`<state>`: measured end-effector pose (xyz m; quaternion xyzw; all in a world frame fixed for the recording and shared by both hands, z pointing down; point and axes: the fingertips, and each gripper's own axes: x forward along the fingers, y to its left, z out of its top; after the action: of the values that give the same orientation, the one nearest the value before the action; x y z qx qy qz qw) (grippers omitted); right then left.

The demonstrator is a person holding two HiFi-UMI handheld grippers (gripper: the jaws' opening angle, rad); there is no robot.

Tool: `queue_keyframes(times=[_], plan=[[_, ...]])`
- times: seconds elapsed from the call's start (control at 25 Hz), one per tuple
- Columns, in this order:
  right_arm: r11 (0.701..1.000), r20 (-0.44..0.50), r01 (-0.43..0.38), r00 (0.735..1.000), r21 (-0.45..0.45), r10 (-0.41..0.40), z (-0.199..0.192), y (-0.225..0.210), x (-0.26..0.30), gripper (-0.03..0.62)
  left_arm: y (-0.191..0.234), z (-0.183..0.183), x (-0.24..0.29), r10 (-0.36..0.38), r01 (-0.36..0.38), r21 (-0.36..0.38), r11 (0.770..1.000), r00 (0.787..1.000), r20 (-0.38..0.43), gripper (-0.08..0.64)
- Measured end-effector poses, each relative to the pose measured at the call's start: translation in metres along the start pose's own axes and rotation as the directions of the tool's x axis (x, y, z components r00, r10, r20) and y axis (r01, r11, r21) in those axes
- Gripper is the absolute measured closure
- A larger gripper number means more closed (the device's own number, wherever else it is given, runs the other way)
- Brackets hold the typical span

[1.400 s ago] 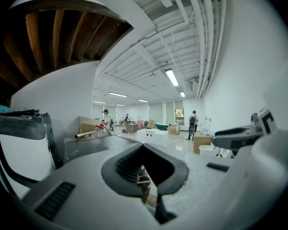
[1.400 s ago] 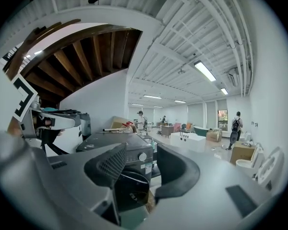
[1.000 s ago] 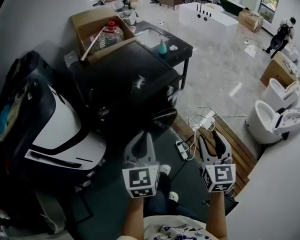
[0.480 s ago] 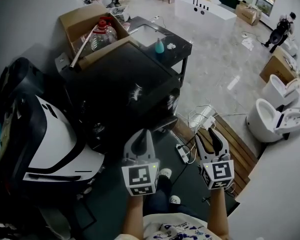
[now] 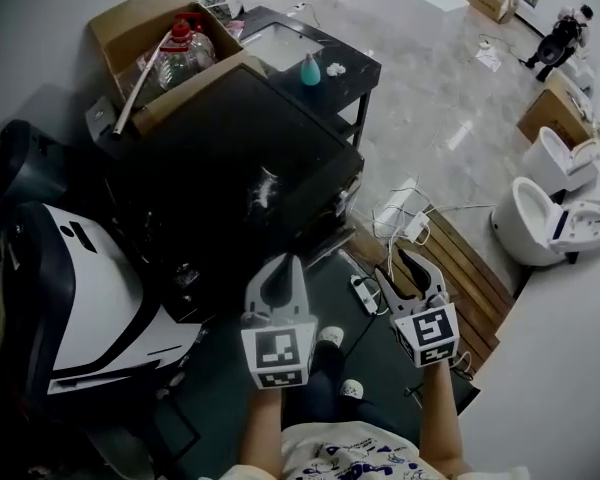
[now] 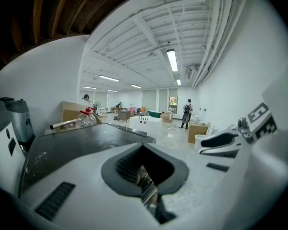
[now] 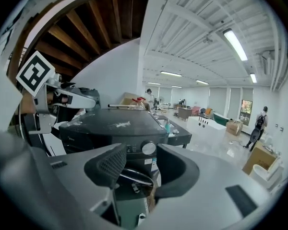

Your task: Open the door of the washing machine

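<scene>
The black washing machine (image 5: 242, 158) stands ahead of me, its front facing lower right. Its round door (image 5: 332, 236) looks closed. My left gripper (image 5: 278, 280) is shut with nothing in it, held in front of the machine's near corner. My right gripper (image 5: 408, 271) stands open and empty, to the right of the machine's front and apart from it. In the right gripper view the control knob (image 7: 148, 148) and the dark door (image 7: 130, 177) show between the open jaws of my right gripper (image 7: 138, 169). The left gripper view shows my left gripper (image 6: 145, 169) looking across the machine's dark top (image 6: 77, 145).
A black-and-white appliance (image 5: 85, 288) stands close on the left. A cardboard box (image 5: 145, 23) with a bottle sits behind the machine, beside a black sink table (image 5: 305, 60). A power strip (image 5: 364, 293) with cables lies on the floor near a wooden pallet (image 5: 462, 268). Toilets (image 5: 540, 218) stand at the right.
The head view has swung so the machine sits more in the middle. The right gripper has edged left and up toward the machine's front. The left gripper has barely moved.
</scene>
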<state>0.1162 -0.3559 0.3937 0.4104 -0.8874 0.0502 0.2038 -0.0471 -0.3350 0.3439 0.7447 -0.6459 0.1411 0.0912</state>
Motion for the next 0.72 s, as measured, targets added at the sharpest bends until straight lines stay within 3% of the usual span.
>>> queue_keyframes(times=[0.28,0.72], plan=[[0.996,-0.076,-0.074,0.995,-0.046,0.070,-0.034,0.002,0.037,0.385,-0.002,-0.030,0.034,-0.057,0.057,-0.007,0.998,0.996,-0.071,0.558],[0.989,-0.179,-0.143,0.975,-0.041,0.133,-0.090,0.000,0.092,0.385,-0.009,-0.075,0.072,-0.121,0.122,-0.001,0.993,0.980,-0.158,0.560]])
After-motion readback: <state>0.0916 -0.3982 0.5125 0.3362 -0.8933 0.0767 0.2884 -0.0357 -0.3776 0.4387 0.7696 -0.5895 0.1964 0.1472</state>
